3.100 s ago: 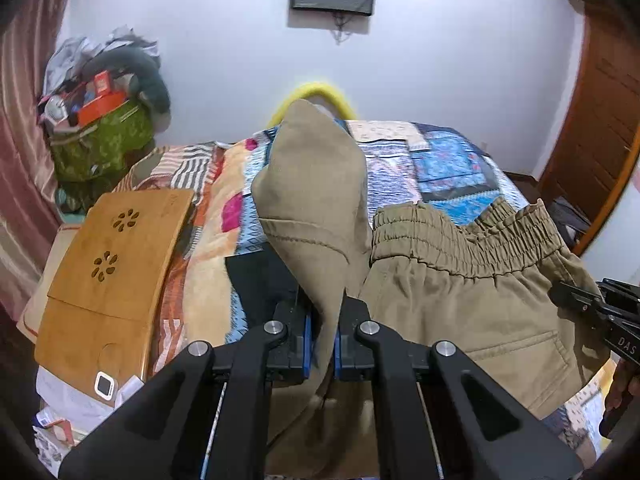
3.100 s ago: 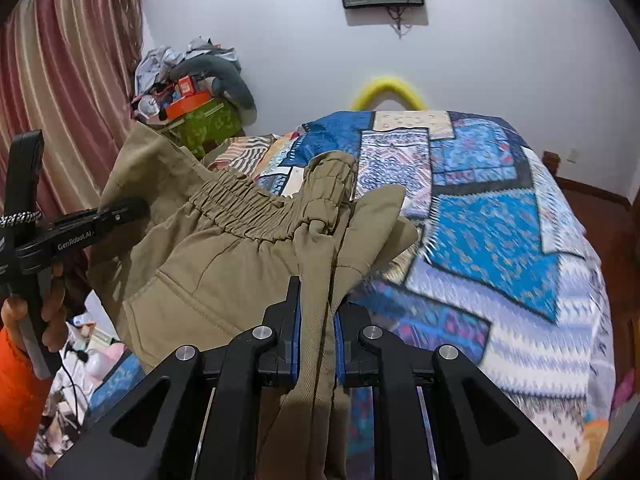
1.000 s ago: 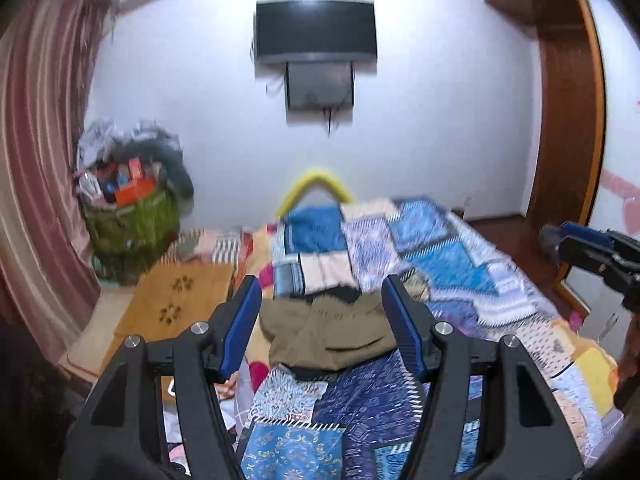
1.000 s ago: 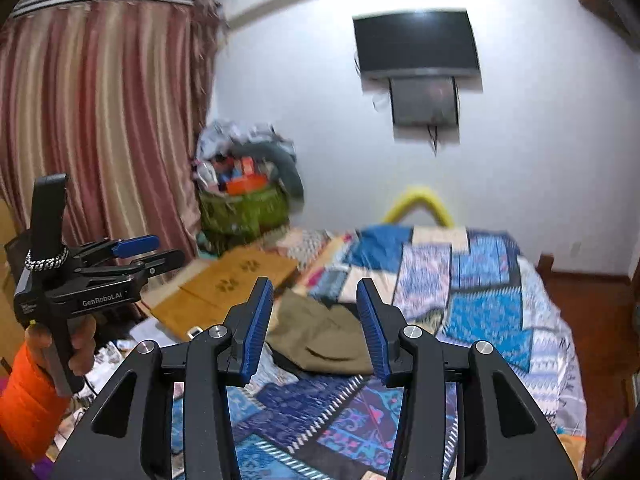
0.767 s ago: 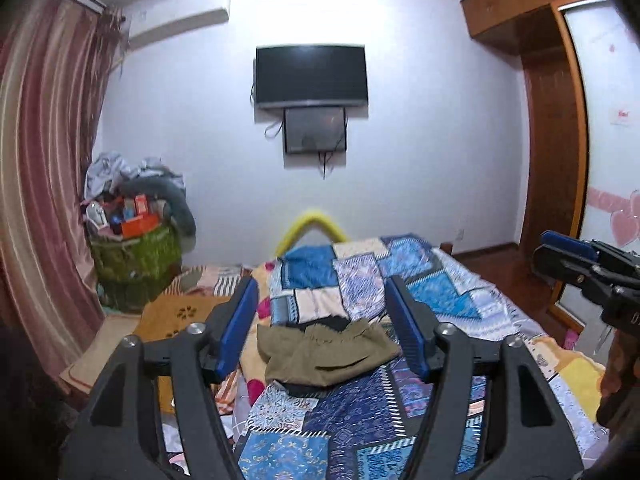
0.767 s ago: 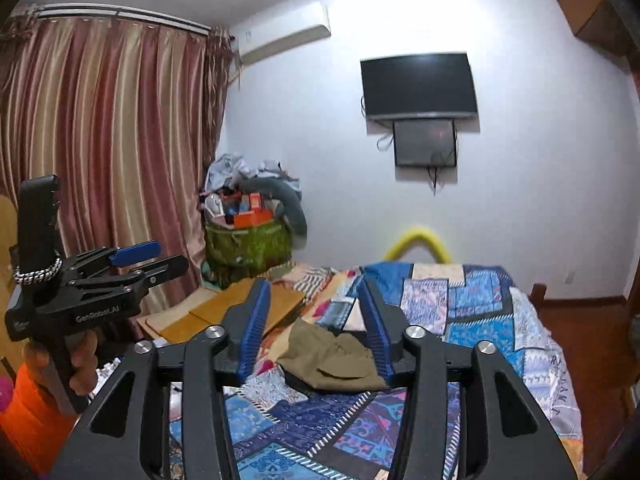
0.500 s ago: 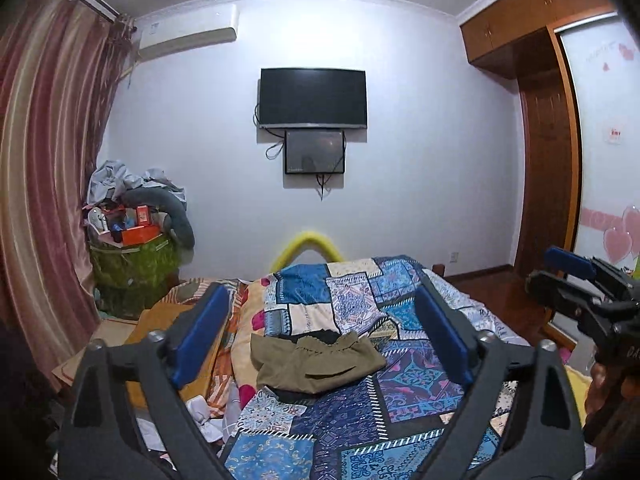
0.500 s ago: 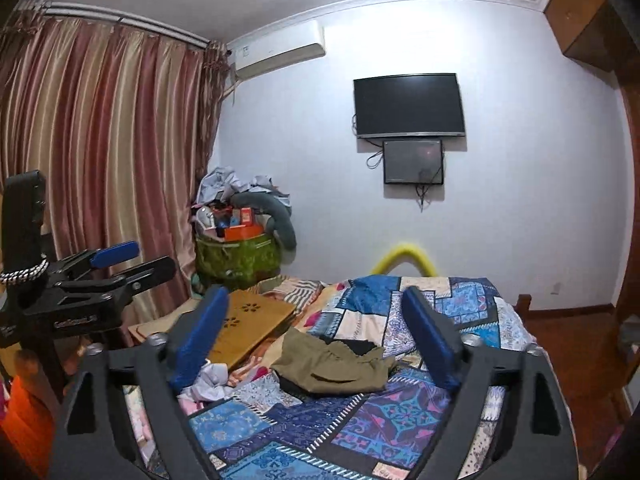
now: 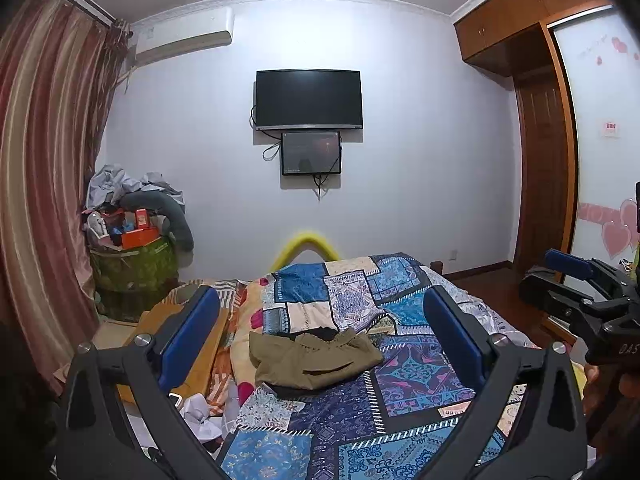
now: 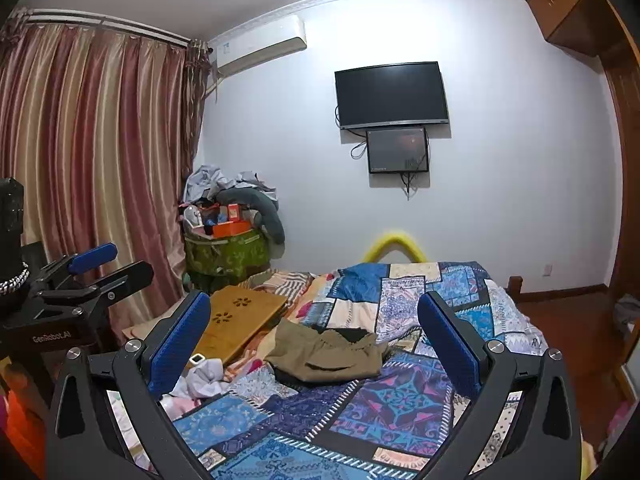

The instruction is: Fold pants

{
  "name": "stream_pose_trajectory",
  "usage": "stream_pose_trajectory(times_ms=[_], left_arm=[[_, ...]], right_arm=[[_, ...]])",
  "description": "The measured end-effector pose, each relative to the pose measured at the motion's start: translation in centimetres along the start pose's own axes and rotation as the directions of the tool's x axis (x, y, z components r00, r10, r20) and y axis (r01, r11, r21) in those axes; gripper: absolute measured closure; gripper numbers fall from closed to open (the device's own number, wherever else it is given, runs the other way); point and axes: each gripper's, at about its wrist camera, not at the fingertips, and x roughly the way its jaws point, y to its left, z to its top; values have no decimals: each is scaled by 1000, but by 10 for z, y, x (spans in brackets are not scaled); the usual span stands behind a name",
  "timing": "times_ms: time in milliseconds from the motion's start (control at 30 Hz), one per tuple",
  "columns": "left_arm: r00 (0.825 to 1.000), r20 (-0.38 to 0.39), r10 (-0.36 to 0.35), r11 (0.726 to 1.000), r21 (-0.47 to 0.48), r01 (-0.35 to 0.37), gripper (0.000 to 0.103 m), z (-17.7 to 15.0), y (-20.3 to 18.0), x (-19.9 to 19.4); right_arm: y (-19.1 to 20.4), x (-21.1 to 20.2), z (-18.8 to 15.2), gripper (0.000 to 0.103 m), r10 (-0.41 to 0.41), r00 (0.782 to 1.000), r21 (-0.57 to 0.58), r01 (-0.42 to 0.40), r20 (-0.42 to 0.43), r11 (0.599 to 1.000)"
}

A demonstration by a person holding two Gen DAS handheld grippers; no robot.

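Note:
The olive-brown pants (image 9: pixel 316 358) lie folded in a small bundle on the patchwork bedspread (image 9: pixel 360 412), near the bed's left side. They also show in the right wrist view (image 10: pixel 326 354). My left gripper (image 9: pixel 320 320) is wide open and empty, held well back from the pants. My right gripper (image 10: pixel 314 322) is also wide open and empty, equally far back. The right gripper shows at the right edge of the left wrist view (image 9: pixel 580 300); the left gripper shows at the left edge of the right wrist view (image 10: pixel 88 276).
A wooden lap tray (image 10: pixel 240 320) lies left of the pants beside the bed. A heaped green basket (image 10: pixel 226 252) stands in the corner by the curtains (image 10: pixel 92 184). A TV (image 9: pixel 309 99) hangs on the far wall. A wooden door (image 9: pixel 544 176) is at the right.
Both grippers let go of the pants, opened wide and pulled back and up from the bed. The pants now lie folded on the bedspread.

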Motion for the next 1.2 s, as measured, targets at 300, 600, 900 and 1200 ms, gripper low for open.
stream_pose_trajectory(times_ms=[300, 600, 900, 1200], left_arm=[[1000, -5, -6, 1000, -1, 6, 0, -4, 0, 5], [1000, -6, -15, 1000, -2, 15, 0, -5, -1, 6], [1000, -10, -15, 1000, -6, 15, 0, -6, -3, 8], [1000, -16, -18, 1000, -9, 18, 0, -5, -3, 10]], right_arm=[[3, -3, 0, 0, -1, 1000, -10, 1, 1, 1000], [2, -4, 0, 0, -1, 1000, -10, 1, -3, 1000], [4, -6, -1, 0, -4, 1000, -9, 4, -7, 1000], [1, -4, -2, 0, -1, 1000, 3, 1, -19, 1000]])
